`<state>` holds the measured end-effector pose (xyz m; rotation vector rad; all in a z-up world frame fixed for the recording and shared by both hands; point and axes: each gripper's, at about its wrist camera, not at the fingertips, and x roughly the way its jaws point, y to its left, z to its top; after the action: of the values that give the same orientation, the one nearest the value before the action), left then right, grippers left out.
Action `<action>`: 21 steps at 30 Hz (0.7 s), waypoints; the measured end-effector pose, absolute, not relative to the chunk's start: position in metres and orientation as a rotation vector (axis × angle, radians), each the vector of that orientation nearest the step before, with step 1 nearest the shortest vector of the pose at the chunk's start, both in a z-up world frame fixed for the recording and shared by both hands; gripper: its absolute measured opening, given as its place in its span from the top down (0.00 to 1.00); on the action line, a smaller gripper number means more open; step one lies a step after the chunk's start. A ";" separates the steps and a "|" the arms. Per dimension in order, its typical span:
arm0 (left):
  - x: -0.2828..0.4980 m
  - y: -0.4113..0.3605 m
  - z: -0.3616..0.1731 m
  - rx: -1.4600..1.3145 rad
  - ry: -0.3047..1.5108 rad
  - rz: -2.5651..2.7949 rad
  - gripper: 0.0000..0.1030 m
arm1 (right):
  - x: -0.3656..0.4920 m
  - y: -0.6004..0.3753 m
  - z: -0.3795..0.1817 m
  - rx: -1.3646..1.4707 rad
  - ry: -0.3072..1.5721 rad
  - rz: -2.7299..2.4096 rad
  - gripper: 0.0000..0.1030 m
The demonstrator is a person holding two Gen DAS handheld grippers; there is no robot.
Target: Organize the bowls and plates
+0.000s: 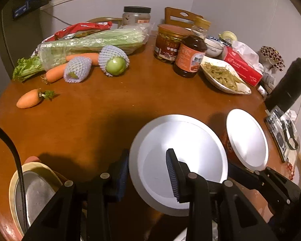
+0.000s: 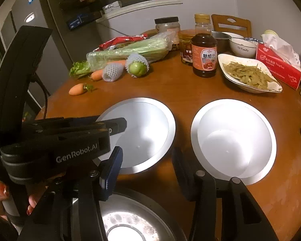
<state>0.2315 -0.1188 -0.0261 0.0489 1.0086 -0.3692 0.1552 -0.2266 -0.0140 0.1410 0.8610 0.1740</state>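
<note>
Two white plates lie on the round wooden table: a left plate and a right plate. In the left wrist view the left plate is tilted, its near rim between the fingers of my left gripper, one finger over its inside and one outside the rim. The right plate looks tilted beside it. My right gripper is open and empty, above the table between the plates. The left gripper's body shows in the right wrist view. A steel bowl sits under my right gripper.
The far table holds celery, carrots, netted fruit, a sauce bottle, jars, a dish of food, a white bowl, a red tissue box and a black flask. A yellow-rimmed metal bowl is near left.
</note>
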 end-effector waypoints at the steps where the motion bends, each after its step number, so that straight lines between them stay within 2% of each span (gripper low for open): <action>1: 0.230 -0.119 -0.026 0.051 1.004 -0.372 0.65 | 0.155 -0.226 -0.014 0.141 0.861 0.173 0.49; 21: 0.206 -0.112 -0.004 0.056 0.935 -0.369 0.65 | 0.140 -0.213 0.003 0.112 0.805 0.185 0.50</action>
<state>0.2062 -0.1117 -0.0039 0.0557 0.9350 -0.3688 0.1395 -0.2134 0.0026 0.1123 0.8050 0.1848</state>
